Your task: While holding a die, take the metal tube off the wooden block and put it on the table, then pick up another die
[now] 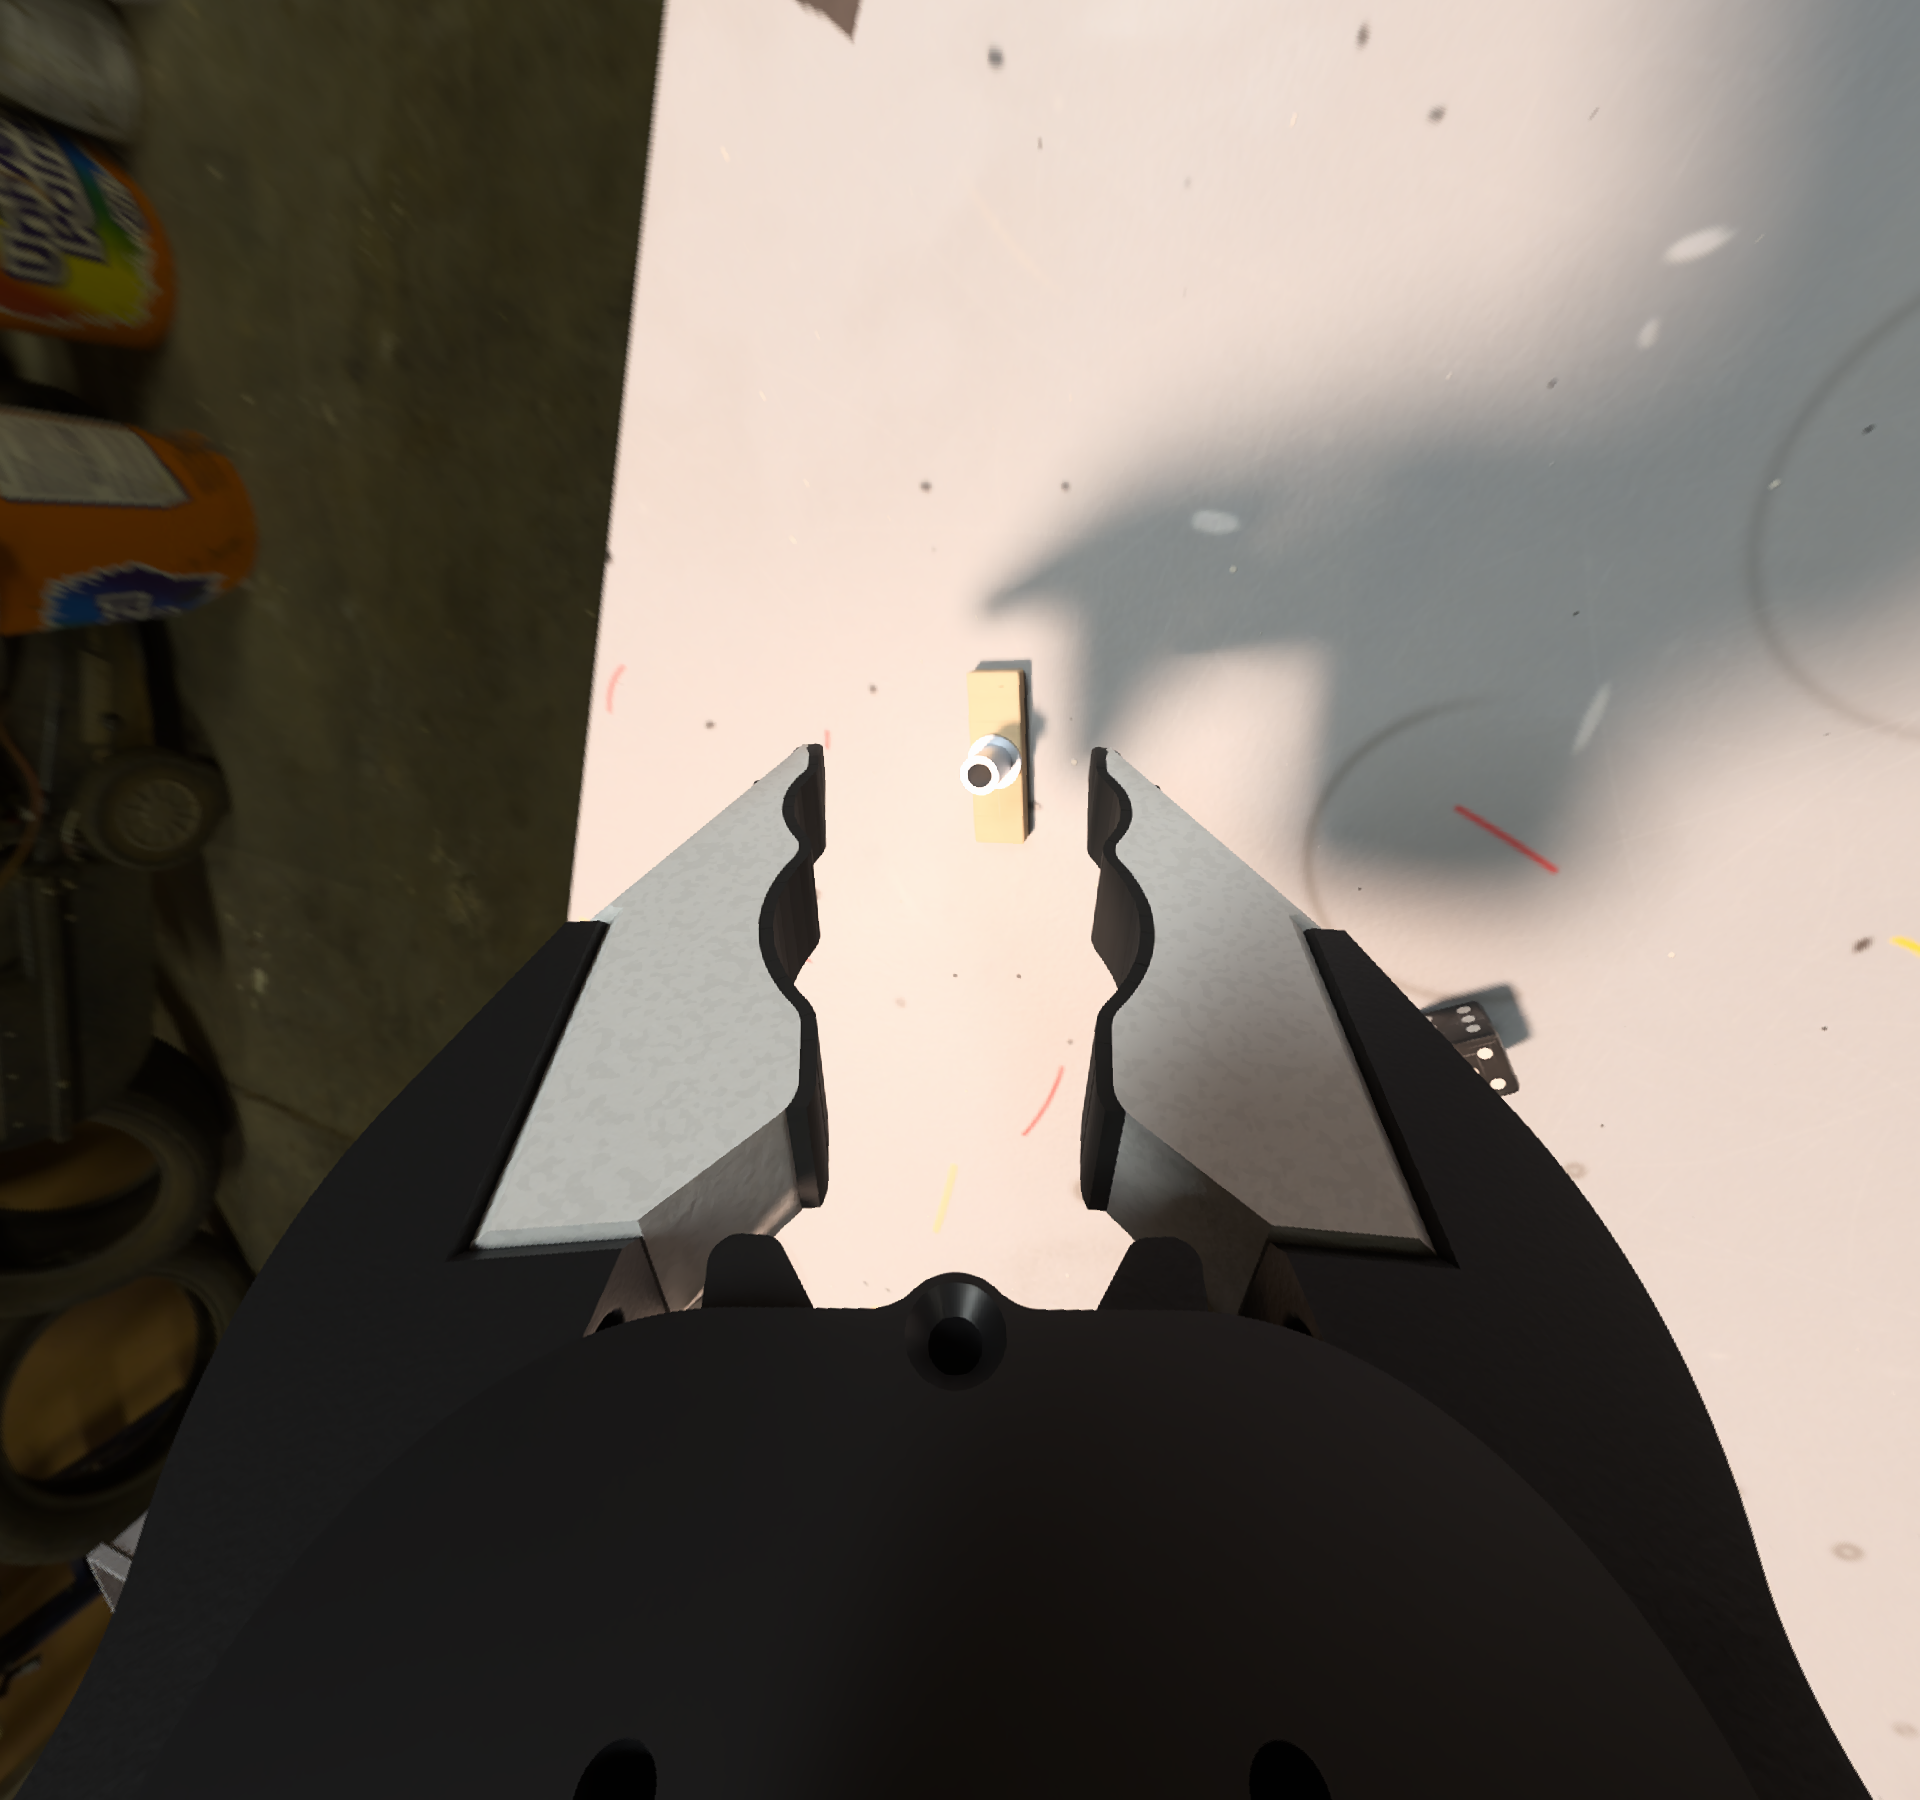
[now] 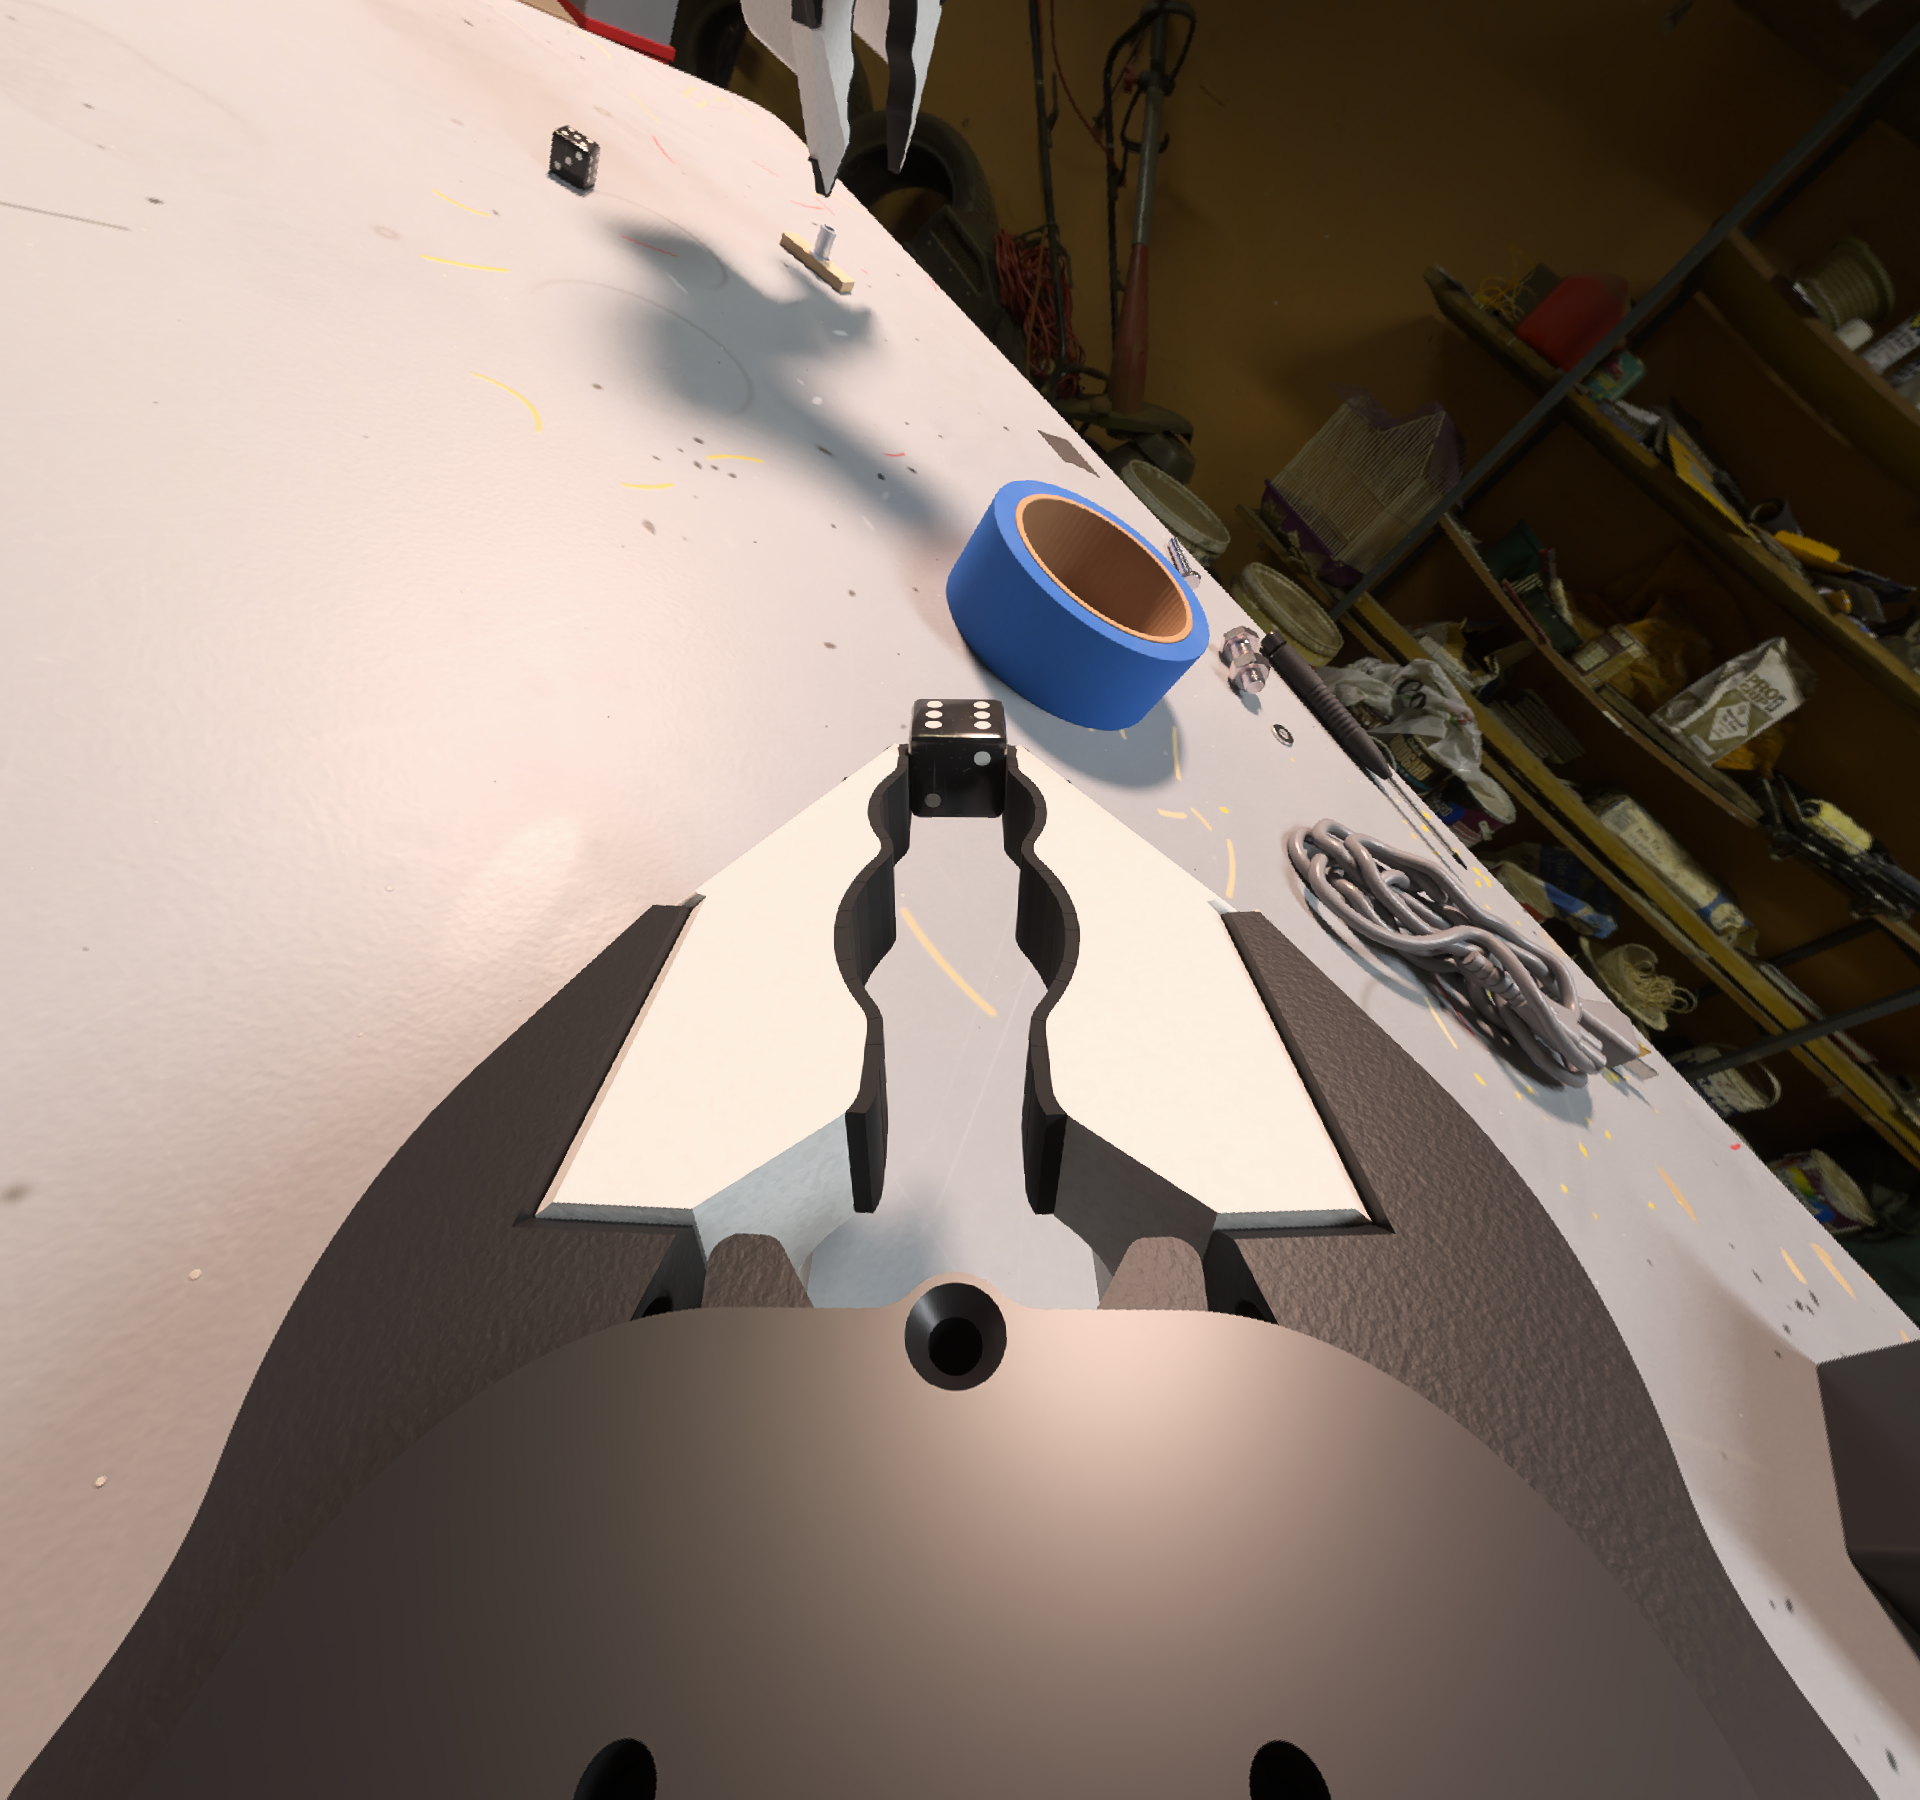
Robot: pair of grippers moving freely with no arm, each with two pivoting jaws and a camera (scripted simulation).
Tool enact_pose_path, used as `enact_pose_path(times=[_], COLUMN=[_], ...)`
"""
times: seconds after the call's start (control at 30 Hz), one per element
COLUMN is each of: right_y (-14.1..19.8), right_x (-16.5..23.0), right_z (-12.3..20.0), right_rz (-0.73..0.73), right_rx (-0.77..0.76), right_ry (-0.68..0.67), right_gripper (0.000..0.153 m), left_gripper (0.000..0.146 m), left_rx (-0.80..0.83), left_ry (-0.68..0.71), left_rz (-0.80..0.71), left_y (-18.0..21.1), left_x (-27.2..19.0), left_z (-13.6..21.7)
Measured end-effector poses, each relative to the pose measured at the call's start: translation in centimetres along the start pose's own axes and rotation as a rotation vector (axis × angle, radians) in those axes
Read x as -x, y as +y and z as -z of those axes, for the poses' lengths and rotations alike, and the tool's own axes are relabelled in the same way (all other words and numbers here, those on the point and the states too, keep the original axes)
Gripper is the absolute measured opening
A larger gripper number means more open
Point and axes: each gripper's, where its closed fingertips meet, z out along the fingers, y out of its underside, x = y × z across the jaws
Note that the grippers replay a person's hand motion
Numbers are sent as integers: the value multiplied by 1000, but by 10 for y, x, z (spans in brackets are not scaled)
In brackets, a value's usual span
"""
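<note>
A short metal tube stands upright on a flat wooden block near the table's left edge. My left gripper hangs open and empty above them, jaws on either side of the tube in the left wrist view. A black die lies on the table to its right. In the right wrist view my right gripper is shut on a black die at its fingertips, above the table. Farther off there I see the tube, the block, the other die and the left gripper above the tube.
A blue tape roll stands just beyond my right gripper. Bolts, a black pen and a grey coiled chain lie along the table's right edge. Shelves and clutter stand beyond the table. The table edge runs left of the block.
</note>
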Motion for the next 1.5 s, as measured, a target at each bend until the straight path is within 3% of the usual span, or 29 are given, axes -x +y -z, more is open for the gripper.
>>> enact_pose_path(times=[0.2, 0.4, 0.5, 0.83, 1.0, 1.2, 1.37, 1.5], right_y=[0, 0, 1, 0, 0, 1, 2, 2], right_x=[2, 2, 2, 3, 2, 2, 1, 0], right_z=[-1, -1, -1, 0, 1, 3, 4, 5], right_rz=[8, 6, 10, 12, 12, 16, 17, 13], right_rx=[5, 5, 5, -2, -3, -4, -5, -7], right_ry=[-8, -10, -12, -15, -15, -14, -15, -12], right_gripper=[16, 16, 16, 16, 16, 16, 16, 16], left_gripper=[31, 24, 8, 8, 8, 8, 8, 8], left_rx=[178, 171, 169, 166, 51, -116, -281, -377], left_ry=[92, 140, 180, 34, -43, -148, -172, -179], left_rz=[45, 76, 103, 134, 164, 207, 180, 130], left_y=[24, 26, 26, 27, 11, -14, -47, -78], left_x=[-3, -4, -7, 5, 8, -1, -42, -88], left_z=[-25, -32, -33, -27, 6, 82, 145, 174])
